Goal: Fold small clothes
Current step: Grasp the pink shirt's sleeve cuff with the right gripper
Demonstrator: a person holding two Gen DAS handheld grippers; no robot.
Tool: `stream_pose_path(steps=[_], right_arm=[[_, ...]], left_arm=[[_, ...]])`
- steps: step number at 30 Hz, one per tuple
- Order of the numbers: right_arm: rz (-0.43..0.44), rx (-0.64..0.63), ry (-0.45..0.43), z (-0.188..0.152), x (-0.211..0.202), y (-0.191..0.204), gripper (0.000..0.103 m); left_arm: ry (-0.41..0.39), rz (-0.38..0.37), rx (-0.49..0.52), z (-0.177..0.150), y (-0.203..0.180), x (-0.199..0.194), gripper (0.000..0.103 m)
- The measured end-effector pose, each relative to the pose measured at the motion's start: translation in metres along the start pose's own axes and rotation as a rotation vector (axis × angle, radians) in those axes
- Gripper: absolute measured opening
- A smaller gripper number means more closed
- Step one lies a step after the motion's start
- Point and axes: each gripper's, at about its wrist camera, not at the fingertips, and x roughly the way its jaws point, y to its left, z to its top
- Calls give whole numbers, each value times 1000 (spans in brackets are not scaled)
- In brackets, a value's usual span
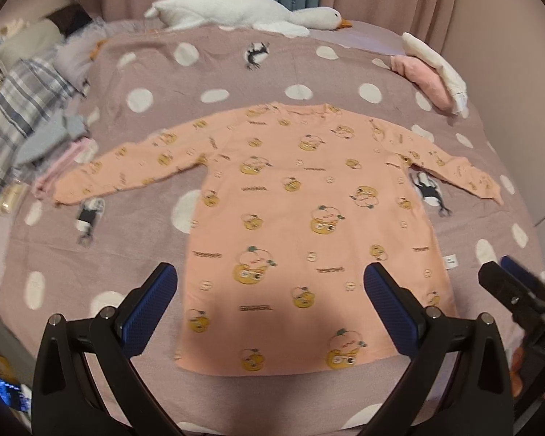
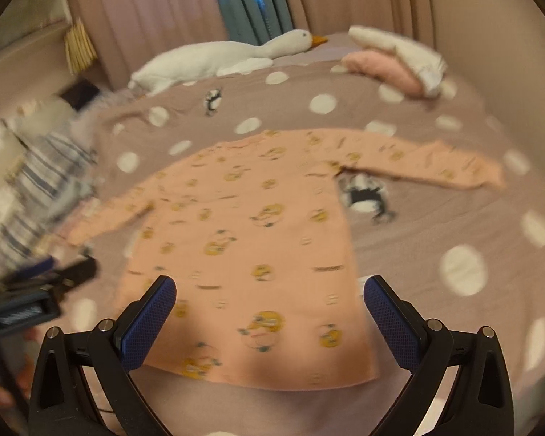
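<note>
Left wrist view gives me the cleaner read: the peach shirt (image 1: 309, 225) lies flat on the polka-dot bedspread (image 1: 91, 254), back or front up I cannot tell, with both sleeves stretched out sideways and the hem nearest me. I judge it was spread this way on purpose, so every edge is reachable and the fabric sits in one layer before the first fold. Its long axis, hem to neckline, runs away from the cameras toward the plush goose (image 1: 243, 9) at the far side of the bed, collar pointing that way; the sleeves cross that axis, reaching toward the plaid pile (image 1: 21, 109) on one side and the folded stack (image 1: 432, 72) on the other. My left gripper (image 1: 270, 281) hovers above the hem with its jaws spread wide and nothing between them. My right gripper (image 2: 270, 292) is likewise wide apart and empty, over the hem's right part; that view is motion-blurred, so fine detail is lost. No fold appears started; the sleeves look like the sensible first thing to bring inward.
</note>
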Motion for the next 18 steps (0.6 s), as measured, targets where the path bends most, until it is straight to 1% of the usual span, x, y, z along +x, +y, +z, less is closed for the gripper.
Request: stream_pose_path(steps=[2,4,7,9,10,14,16,18], right_arm=[[88,71,-1,-1,3,-13,102],[155,163,-7,-4,7,-31,102],[215,257,-38,-6,10,-53,102],[226,327,-72,-8,10,-75,102],[229,350,-86,-7,10,-83,102],[212,504,-139,-2,18,-138,102],[166,562,-169,3,22,-164,102],[89,607,-196,11,28,-192,102]], left_arm=[[25,-72,-27,1,1,8,103],[35,-148,-60,1,3,16,103],[55,-245,-131,2,8,31,103],[75,-293,-181,6,13,42,103],[81,-310,-199,8,14,46,103],[94,-367,-272,18,21,65,103],[93,-372,-276,24,23,71,103],[76,-372,-275,28,23,74,103]])
